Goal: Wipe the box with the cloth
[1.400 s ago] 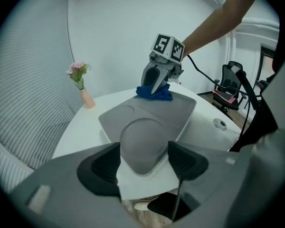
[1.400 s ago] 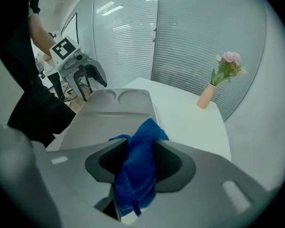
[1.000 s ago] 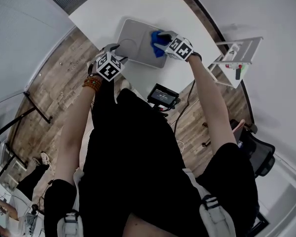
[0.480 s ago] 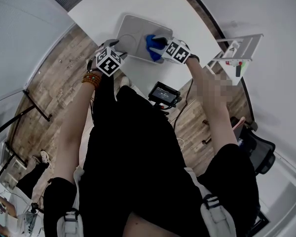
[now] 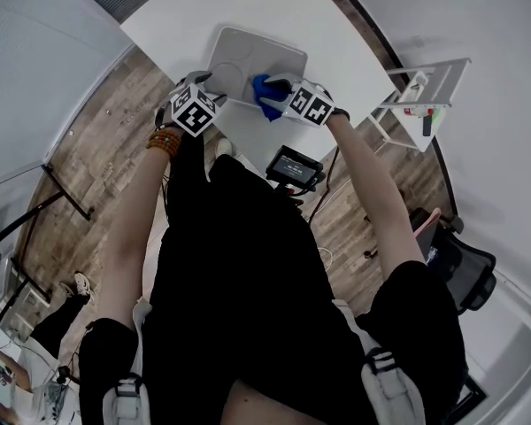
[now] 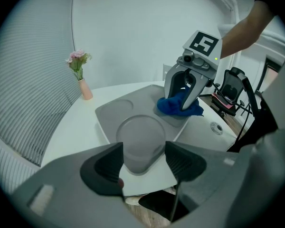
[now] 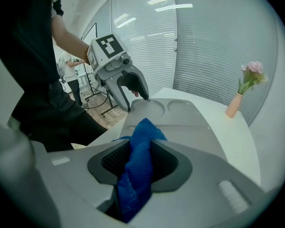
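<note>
A flat grey box [image 5: 248, 56] with round recesses lies on the white table [image 5: 186, 16]. My left gripper [image 5: 208, 82] stands at its near left corner. In the left gripper view the rounded corner [image 6: 142, 151] sits between the widely spread pads, which rest against its sides. My right gripper [image 5: 279, 89] presses a blue cloth [image 5: 264, 96] onto the box's near edge. In the right gripper view the cloth [image 7: 140, 165] is bunched between the pads, and the jaws are closing on it. From the left gripper view, the right gripper [image 6: 183, 101] stands over the cloth [image 6: 178, 106].
A pink vase with flowers [image 6: 83, 87] stands at the table's far side. A black device with a screen [image 5: 292, 171] hangs off the table's near edge. A white rack [image 5: 425, 104] stands to the right on the wooden floor.
My right gripper has slid the blue cloth leftward along the box's near part, closer to the left gripper. The left gripper has kept its place at the corner.
</note>
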